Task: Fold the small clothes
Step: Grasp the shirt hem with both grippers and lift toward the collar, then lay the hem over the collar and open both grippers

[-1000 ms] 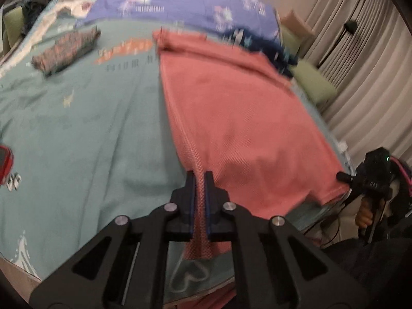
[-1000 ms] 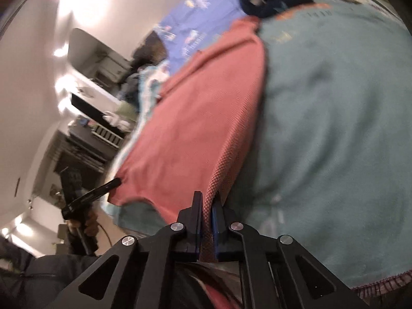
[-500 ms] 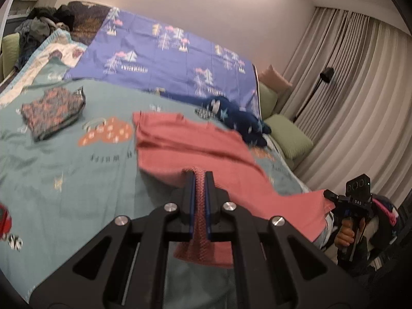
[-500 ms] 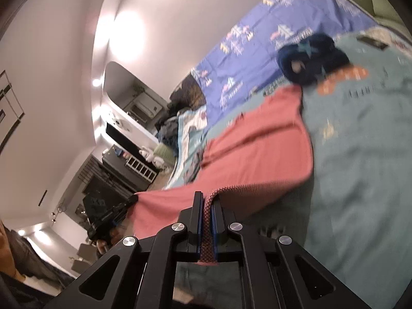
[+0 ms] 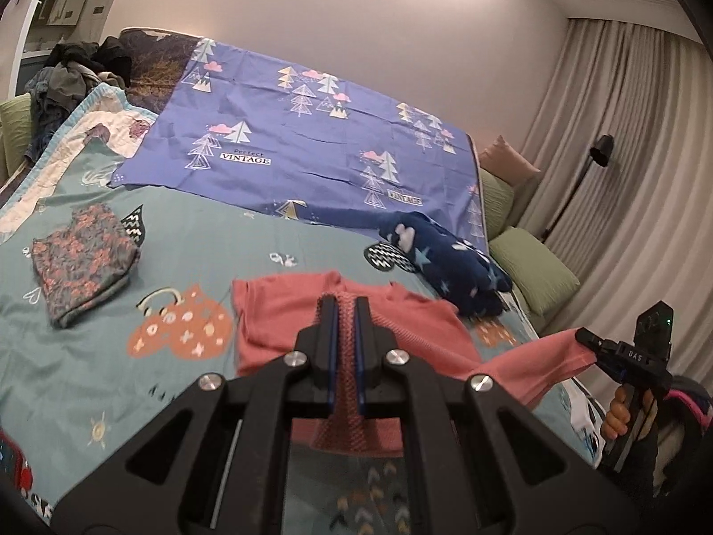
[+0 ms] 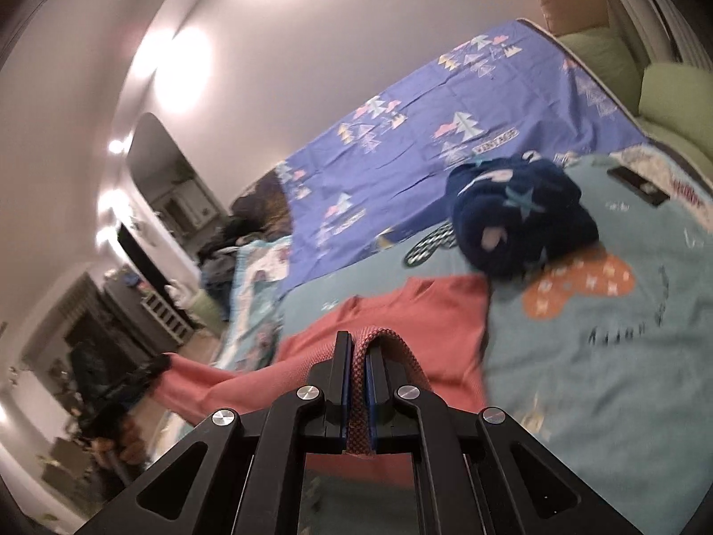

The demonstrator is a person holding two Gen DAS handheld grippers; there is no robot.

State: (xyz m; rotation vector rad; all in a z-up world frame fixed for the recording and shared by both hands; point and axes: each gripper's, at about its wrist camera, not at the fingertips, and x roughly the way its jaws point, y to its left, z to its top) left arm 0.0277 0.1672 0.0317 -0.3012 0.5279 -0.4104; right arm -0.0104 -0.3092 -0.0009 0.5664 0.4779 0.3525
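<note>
Here, the left claw [image 5: 343, 312] and right claw [image 6: 359, 347] each clamp the hem of the pink shirt [image 5: 285, 312], lifted above the bed [image 5: 89, 383], collar end resting beside the navy garment [image 5: 450, 263].

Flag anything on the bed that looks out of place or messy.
The dark blue starry garment lies bunched in a heap on the bed cover beside the pink shirt, unlike the floral piece, which lies folded flat. The shirt itself hangs slack between the left tool and right tool, mid-fold. Nothing looks damaged.
</note>
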